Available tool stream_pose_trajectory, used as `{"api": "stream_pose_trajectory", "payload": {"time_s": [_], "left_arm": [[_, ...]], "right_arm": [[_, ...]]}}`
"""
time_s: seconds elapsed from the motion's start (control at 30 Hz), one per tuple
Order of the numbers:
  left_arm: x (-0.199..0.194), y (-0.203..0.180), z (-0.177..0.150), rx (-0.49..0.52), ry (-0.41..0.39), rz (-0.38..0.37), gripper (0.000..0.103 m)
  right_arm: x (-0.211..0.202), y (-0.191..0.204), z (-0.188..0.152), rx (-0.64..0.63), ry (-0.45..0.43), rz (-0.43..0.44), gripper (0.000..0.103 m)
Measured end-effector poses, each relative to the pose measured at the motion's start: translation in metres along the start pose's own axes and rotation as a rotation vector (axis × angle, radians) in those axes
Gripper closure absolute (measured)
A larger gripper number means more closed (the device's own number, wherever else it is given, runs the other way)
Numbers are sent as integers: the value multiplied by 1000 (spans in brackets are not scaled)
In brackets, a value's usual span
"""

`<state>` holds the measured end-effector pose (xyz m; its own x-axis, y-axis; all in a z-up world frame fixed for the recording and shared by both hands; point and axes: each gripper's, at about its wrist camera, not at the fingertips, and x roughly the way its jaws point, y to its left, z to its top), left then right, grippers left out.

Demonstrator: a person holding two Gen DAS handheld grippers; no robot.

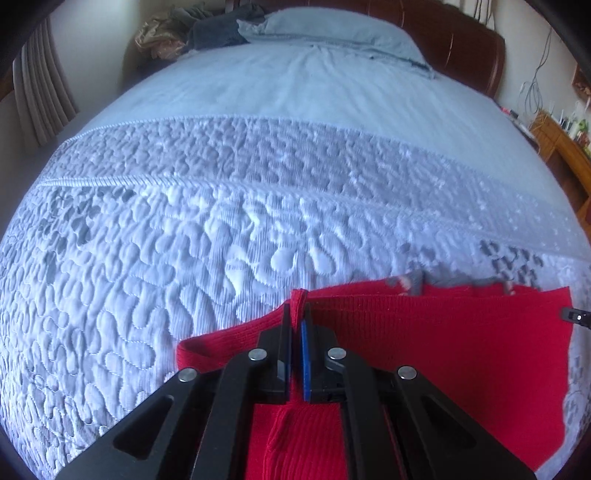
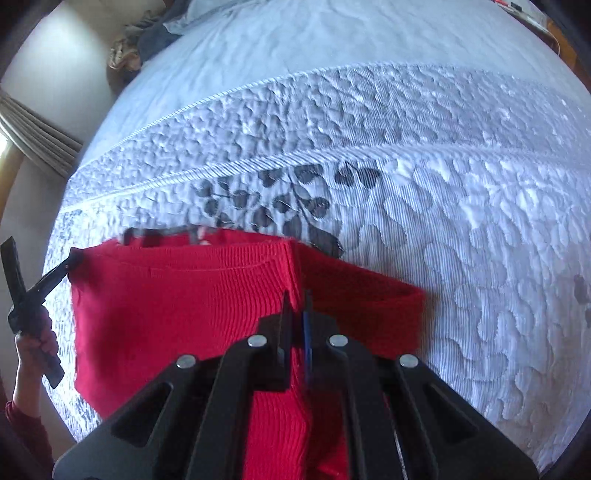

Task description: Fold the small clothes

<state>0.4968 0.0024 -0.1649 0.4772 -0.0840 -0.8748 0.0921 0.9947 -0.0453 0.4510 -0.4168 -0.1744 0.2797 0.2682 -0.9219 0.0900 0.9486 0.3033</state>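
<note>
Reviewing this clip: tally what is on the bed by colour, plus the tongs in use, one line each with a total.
Red: 1, the knit garment, with something grey partly showing at its far edge, not counted.
Pale blue: 1, the pillow.
Dark or tan: 1 heap of clothes; pieces cannot be told apart.
Tongs: 2, left tongs and right tongs, each shut on the garment.
Total: 5.

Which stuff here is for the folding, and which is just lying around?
For the folding: red ribbed knit garment, left gripper and right gripper, both pinching it.

Just lying about: crumpled dark and beige clothes by the headboard, pale blue pillow, white quilted bedspread.
</note>
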Motion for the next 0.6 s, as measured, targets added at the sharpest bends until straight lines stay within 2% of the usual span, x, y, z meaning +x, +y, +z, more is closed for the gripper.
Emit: {"api": "stream_pose_trajectory", "payload": {"time_s": [0.1,0.2,0.27,0.33,0.4,0.47,0.5,0.57,0.6], "left_arm": [[16,2,-7,-3,31,20,99],[16,-2,-10,19,26,43,99],[9,-5,-9,28,36,65,91],[-6,-3,-10,16,45,64,79],[-33,3,-18,2,23,40,73],[-64,11,-36,-6,38,22,51],[-78,15,-48,-12,43,-1,49],[-102,21,-82,-6,66,-50,44],[-110,23,-99,10,89,-28,43]], "right_arm": [[16,-8,-4,31,17,-11,99],[17,-8,-7,46,9,-20,98],[10,-6,-10,47,4,-27,81],[-4,-6,-16,30,-5,-35,69],[-27,-5,-33,5,-11,-9,69],[-47,-4,-54,-3,1,44,65],[-60,-2,-75,-26,3,85,61],[-75,4,-108,-83,13,84,43],[-78,8,-127,-120,28,79,42]]}}
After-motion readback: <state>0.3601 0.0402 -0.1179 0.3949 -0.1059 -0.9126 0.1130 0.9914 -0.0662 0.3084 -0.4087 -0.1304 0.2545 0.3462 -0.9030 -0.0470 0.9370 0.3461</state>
